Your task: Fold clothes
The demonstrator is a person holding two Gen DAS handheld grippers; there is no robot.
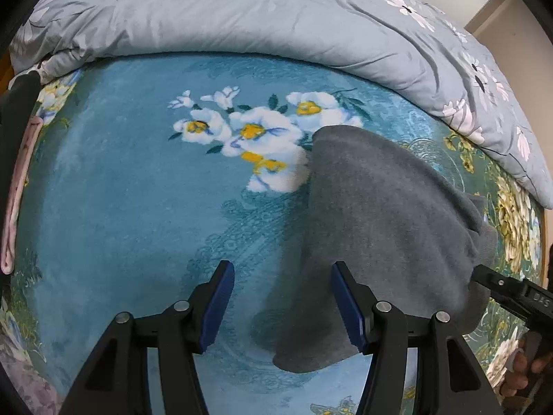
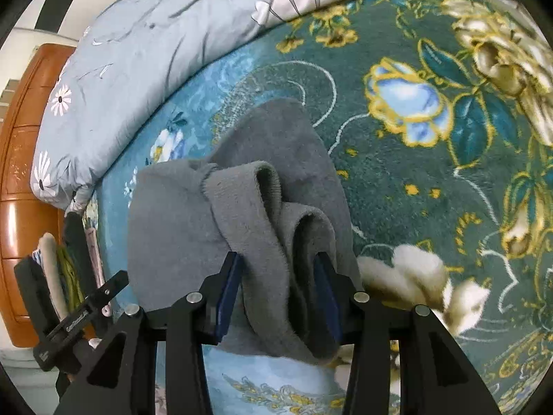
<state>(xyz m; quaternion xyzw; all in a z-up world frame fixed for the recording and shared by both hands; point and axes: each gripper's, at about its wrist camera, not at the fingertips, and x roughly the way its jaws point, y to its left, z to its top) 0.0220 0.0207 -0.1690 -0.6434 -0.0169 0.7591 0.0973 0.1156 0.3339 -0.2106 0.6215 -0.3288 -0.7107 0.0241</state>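
A grey fleece garment (image 1: 383,221) lies bunched on the blue floral blanket (image 1: 121,190) at the right of the left wrist view. My left gripper (image 1: 281,307) is open just above the blanket, its right finger (image 1: 347,306) over the garment's lower left edge, with nothing clamped. In the right wrist view, thick folds of the grey garment (image 2: 276,214) fill the space between the blue pads, and my right gripper (image 2: 278,294) is shut on them. That right gripper (image 1: 484,275) also shows at the garment's right edge in the left wrist view.
A pale grey-blue flowered duvet (image 1: 259,17) is rolled along the far side of the bed. Folded clothes (image 2: 58,276) are stacked at the left beside a brown wooden bed frame (image 2: 20,173). A person's hand (image 1: 518,373) holds the right gripper's handle.
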